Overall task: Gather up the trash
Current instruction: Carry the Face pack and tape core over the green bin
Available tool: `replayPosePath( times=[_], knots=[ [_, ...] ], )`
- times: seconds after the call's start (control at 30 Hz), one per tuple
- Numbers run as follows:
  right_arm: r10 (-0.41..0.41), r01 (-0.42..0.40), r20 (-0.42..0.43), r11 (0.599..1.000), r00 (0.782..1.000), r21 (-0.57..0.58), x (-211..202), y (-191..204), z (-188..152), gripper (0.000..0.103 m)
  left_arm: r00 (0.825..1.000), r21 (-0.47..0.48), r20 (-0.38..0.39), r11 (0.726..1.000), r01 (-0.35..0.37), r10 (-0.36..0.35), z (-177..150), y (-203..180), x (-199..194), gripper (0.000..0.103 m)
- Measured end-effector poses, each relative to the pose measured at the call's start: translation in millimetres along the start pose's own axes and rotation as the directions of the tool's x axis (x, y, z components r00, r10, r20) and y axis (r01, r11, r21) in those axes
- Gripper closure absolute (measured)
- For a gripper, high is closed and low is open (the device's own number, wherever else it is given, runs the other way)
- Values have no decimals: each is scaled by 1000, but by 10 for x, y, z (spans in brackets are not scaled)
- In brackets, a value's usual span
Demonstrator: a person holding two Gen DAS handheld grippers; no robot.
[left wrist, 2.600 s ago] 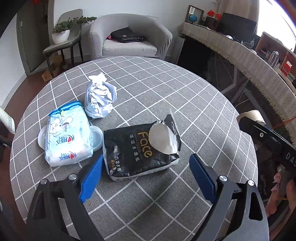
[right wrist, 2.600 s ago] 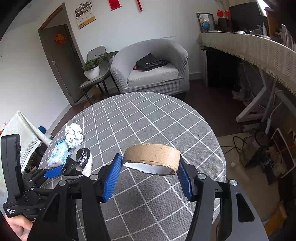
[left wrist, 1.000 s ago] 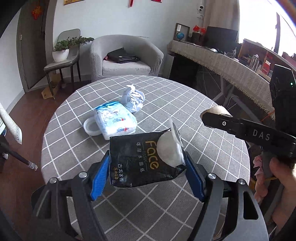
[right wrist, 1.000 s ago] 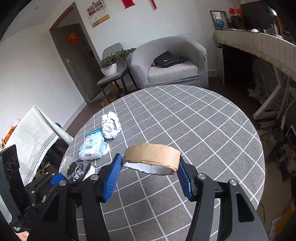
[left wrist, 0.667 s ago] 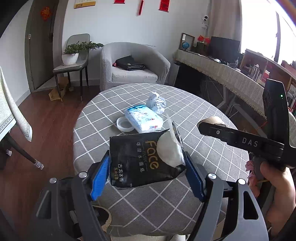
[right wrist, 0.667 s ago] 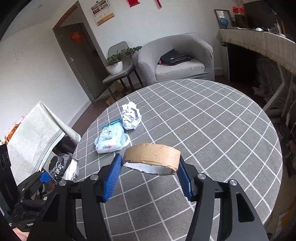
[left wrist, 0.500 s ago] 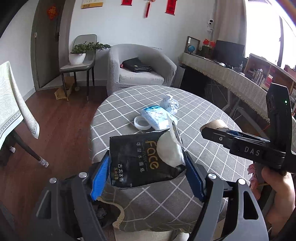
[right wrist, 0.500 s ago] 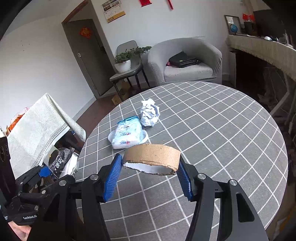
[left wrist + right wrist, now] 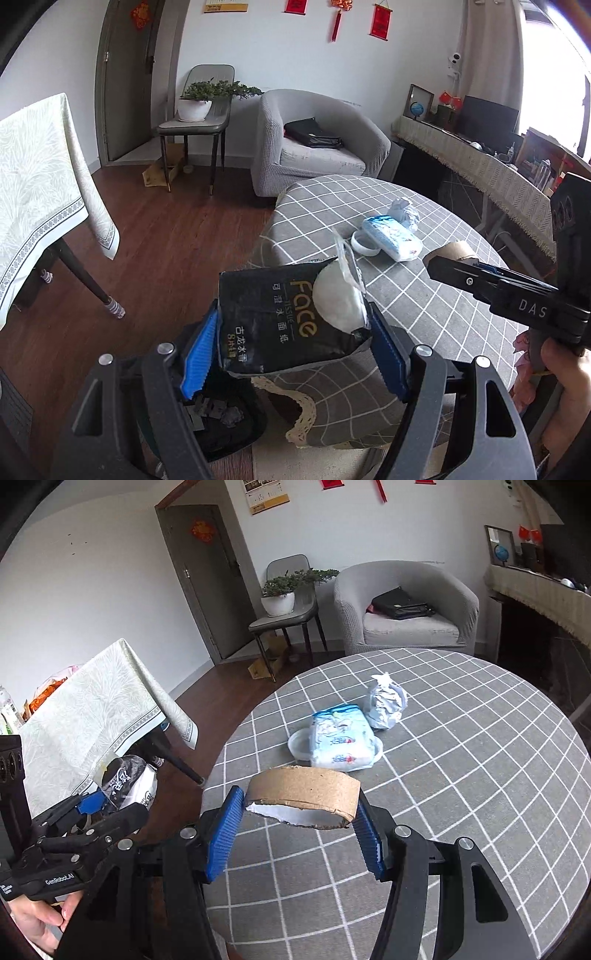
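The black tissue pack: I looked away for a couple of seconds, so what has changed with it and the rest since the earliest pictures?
The left gripper, open around it before, closed on the black tissue pack, lifted it off the round table and carried it out over the floor, above a dark bin. Unchanged: the right gripper holds the cardboard ring; the blue wipes pack and crumpled paper lie on the table.

A home living room: a grey armchair [image 9: 317,144], a potted plant [image 9: 195,99] on a side chair, red wall hangings [image 9: 380,18], wood floor [image 9: 155,251] and a round checked-cloth table [image 9: 461,760].
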State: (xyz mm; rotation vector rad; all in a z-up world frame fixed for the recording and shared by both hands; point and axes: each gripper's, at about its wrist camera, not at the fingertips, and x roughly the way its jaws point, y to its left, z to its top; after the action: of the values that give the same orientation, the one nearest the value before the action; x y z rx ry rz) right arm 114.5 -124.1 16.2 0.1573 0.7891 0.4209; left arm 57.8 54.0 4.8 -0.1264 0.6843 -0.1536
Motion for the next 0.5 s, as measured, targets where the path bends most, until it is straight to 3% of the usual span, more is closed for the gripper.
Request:
replayPosePath(
  times=[0.5],
  knots=[
    [70,-71,-10,990,998,-120,363,818,207,44,993,-52,-74,994,-100,96,-177,831,147,26]
  ],
)
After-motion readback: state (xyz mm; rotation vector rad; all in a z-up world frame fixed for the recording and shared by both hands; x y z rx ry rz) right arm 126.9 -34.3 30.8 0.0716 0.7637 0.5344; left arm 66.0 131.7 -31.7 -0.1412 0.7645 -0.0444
